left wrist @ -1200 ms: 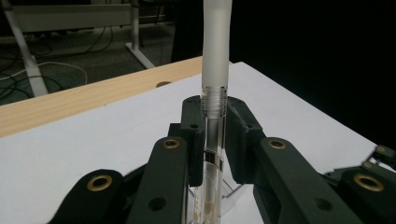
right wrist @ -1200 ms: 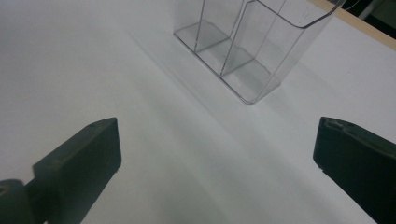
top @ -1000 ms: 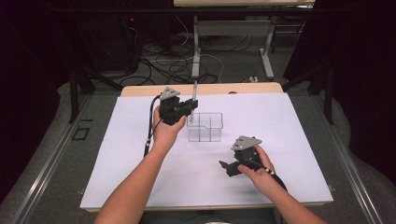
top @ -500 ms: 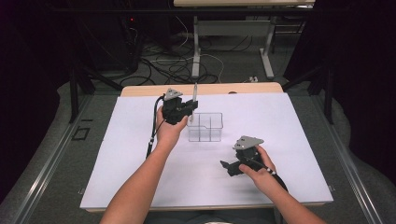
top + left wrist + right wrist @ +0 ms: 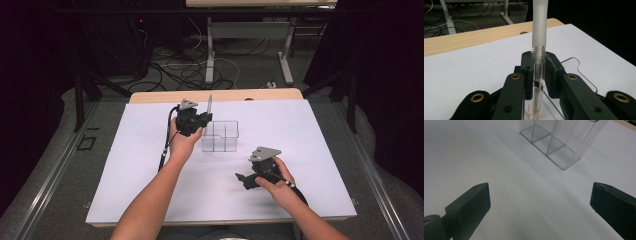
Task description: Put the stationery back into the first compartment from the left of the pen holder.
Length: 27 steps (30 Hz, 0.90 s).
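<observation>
Pen [image 5: 539, 37] upright in left tongs [image 5: 539, 65], over clear organizer [image 5: 220, 136]

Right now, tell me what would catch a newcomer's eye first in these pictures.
First, the frosted pen standing upright, clamped in the left hand-held gripper at the far left edge of the clear divided organizer in the middle of the white table cover. Next, the right hand-held gripper, jaws wide open with nothing between them, resting low on the cover, near right of the organizer.
</observation>
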### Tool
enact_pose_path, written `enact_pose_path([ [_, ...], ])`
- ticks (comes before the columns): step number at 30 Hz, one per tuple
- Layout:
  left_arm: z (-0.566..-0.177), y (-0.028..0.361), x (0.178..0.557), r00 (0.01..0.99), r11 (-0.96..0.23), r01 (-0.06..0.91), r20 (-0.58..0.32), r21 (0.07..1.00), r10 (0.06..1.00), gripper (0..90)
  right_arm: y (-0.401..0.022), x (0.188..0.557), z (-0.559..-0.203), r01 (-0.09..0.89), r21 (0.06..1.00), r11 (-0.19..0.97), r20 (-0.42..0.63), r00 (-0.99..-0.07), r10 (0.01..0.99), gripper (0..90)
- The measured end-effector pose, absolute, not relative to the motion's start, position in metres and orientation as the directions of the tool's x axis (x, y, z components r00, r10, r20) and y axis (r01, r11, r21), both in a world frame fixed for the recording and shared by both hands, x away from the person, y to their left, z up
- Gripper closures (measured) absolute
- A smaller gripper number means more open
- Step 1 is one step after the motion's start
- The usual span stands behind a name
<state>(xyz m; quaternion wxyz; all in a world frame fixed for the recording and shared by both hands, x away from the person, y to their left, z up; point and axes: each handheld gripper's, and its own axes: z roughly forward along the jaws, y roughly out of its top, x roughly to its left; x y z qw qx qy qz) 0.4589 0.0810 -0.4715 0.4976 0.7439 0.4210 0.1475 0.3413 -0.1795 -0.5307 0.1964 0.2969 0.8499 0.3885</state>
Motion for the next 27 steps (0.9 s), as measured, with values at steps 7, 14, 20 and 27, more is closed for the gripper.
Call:
enact_pose_path([
  [7, -0.474, 0.079, 0.458, 0.604, -0.161, 0.481, -0.192, 0.862, 0.774, 79.1, -0.179, 0.341, -0.532, 0.357, 0.773, 0.525, -0.101, -0.747, 0.657, 3.0],
  [14, -0.474, 0.081, 0.455, 0.599, -0.174, 0.472, -0.169, 0.864, 0.783, 72.5, -0.18, 0.342, -0.532, 0.36, 0.77, 0.527, -0.1, -0.747, 0.657, 3.3],
  [20, -0.467, 0.088, 0.451, 0.592, -0.156, 0.469, -0.179, 0.87, 0.786, 56.2, -0.18, 0.342, -0.532, 0.364, 0.774, 0.518, -0.094, -0.743, 0.663, 3.3],
  [27, -0.46, 0.092, 0.441, 0.608, -0.174, 0.451, -0.159, 0.876, 0.778, 35.0, -0.181, 0.342, -0.532, 0.363, 0.774, 0.519, -0.103, -0.737, 0.669, 3.3],
])
